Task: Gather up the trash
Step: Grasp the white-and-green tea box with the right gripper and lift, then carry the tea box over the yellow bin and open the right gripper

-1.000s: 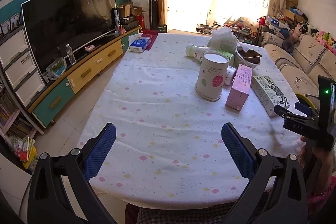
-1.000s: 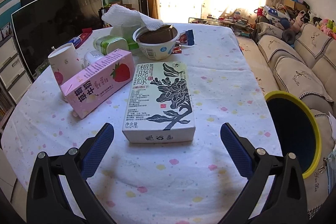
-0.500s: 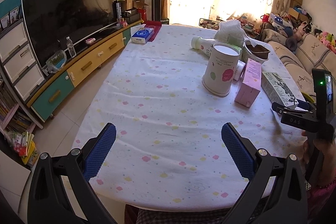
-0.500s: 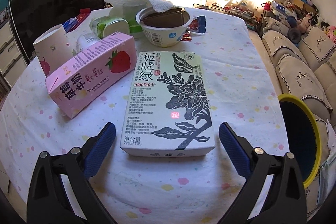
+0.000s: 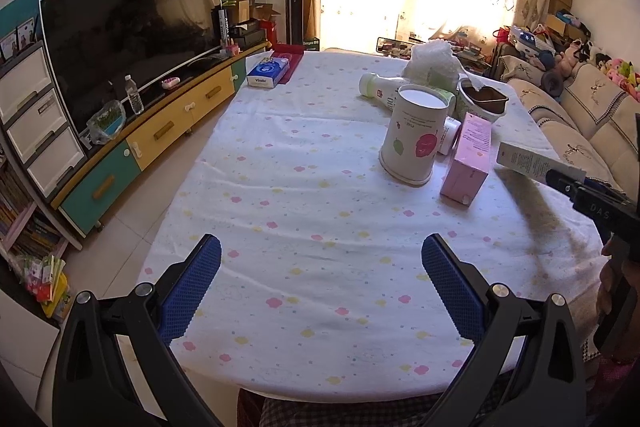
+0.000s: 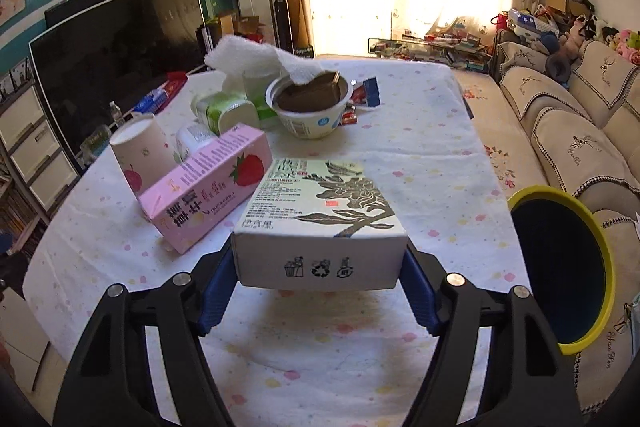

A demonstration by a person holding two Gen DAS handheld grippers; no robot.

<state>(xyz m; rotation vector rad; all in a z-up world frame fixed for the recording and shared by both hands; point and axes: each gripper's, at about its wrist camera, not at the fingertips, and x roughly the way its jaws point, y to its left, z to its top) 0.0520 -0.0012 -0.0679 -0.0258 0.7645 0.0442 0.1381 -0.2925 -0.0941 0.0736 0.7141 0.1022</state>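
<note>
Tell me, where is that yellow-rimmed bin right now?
The yellow-rimmed bin appears at the right edge of the right wrist view, off the table's right side and against the sofa.

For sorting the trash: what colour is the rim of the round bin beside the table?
Yellow rim on the round dark bin, best in the right wrist view.

Tea box (image 6: 320, 223) right of milk carton (image 6: 208, 195)
</note>
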